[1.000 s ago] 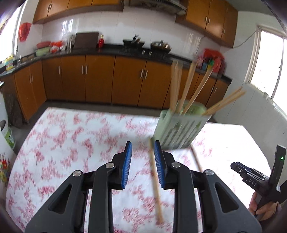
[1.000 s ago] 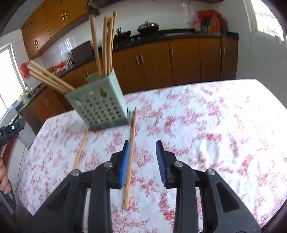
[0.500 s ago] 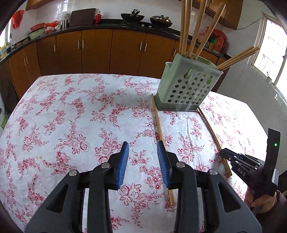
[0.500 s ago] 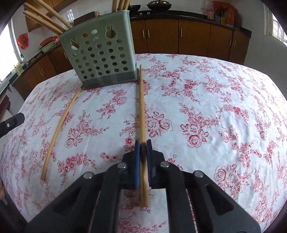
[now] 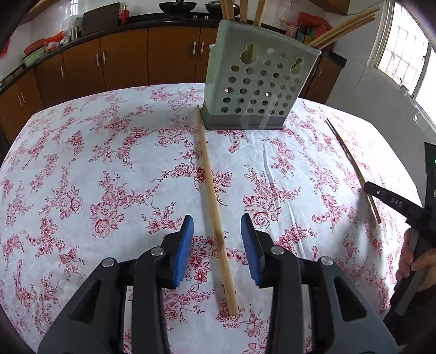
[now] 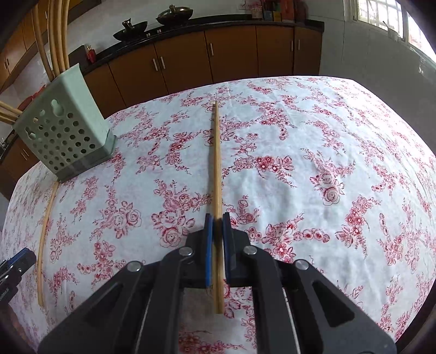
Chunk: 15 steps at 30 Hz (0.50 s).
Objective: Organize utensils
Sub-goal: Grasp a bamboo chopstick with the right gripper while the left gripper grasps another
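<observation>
One chopstick (image 6: 217, 174) is clamped by the right gripper (image 6: 218, 234); another chopstick (image 5: 214, 201) is straddled by the left gripper (image 5: 217, 239), fingers apart.

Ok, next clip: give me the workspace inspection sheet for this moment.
Surface: floral tablecloth, wrinkled.
Job's things: green holder upright, stored chopsticks inside; two more outside it.
Clutter: nothing seen.
Grippers: left claw open, straddling the loose chopstick lying on the cloth; right claw shut on the other chopstick.
Cables: nothing seen.
Surroundings: brown cabinets, wok on the counter, window.
</observation>
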Each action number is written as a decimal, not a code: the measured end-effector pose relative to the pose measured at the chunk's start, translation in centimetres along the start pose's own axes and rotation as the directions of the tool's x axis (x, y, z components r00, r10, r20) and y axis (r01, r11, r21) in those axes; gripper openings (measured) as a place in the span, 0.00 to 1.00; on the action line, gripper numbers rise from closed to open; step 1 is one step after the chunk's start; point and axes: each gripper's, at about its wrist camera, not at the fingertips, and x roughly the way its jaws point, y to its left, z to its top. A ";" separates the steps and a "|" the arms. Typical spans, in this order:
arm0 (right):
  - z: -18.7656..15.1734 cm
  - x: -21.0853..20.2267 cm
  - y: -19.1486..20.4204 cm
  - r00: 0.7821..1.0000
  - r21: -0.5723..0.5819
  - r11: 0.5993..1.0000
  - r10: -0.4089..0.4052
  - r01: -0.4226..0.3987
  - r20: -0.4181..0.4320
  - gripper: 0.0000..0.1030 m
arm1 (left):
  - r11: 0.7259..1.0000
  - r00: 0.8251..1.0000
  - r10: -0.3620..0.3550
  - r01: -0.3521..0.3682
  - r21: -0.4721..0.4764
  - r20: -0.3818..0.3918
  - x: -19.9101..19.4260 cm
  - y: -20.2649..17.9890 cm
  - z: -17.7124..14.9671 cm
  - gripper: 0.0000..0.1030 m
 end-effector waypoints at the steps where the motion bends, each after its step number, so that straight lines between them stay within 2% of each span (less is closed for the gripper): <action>1: -0.1 0.0 0.0 1.000 -0.002 1.000 0.003 -0.003 -0.001 0.08 | 1.000 1.000 0.009 -0.009 0.003 -0.006 0.2 -0.1 0.0 0.36; 2: 0.0 0.1 0.3 1.000 -0.005 1.000 0.006 -0.006 0.000 0.08 | 1.000 1.000 0.025 -0.025 0.007 -0.014 0.6 -0.3 -0.1 0.33; 4: 0.0 0.3 0.8 1.000 -0.012 1.000 0.016 -0.016 -0.002 0.08 | 0.998 0.998 0.063 -0.064 0.023 0.005 0.7 -0.5 -0.3 0.12; 5: 0.0 0.3 1.1 1.000 -0.018 1.000 0.024 -0.024 -0.003 0.08 | 0.996 0.996 0.084 -0.084 0.027 0.013 0.8 -0.6 -0.3 0.08; 7: -0.1 0.4 1.8 0.999 -0.037 0.998 0.045 -0.045 -0.006 0.08 | 0.996 0.996 0.088 -0.087 -0.008 0.018 0.9 0.3 0.1 0.08; 10: -0.3 0.4 3.3 0.997 -0.091 0.993 0.074 -0.075 -0.009 0.08 | 0.991 0.991 0.130 -0.129 -0.045 0.022 1.0 2.2 0.9 0.08; 15: -0.3 0.7 5.6 0.997 -0.162 0.983 0.083 -0.082 -0.002 0.08 | 0.978 0.984 0.178 -0.175 -0.117 0.023 1.1 6.3 2.3 0.08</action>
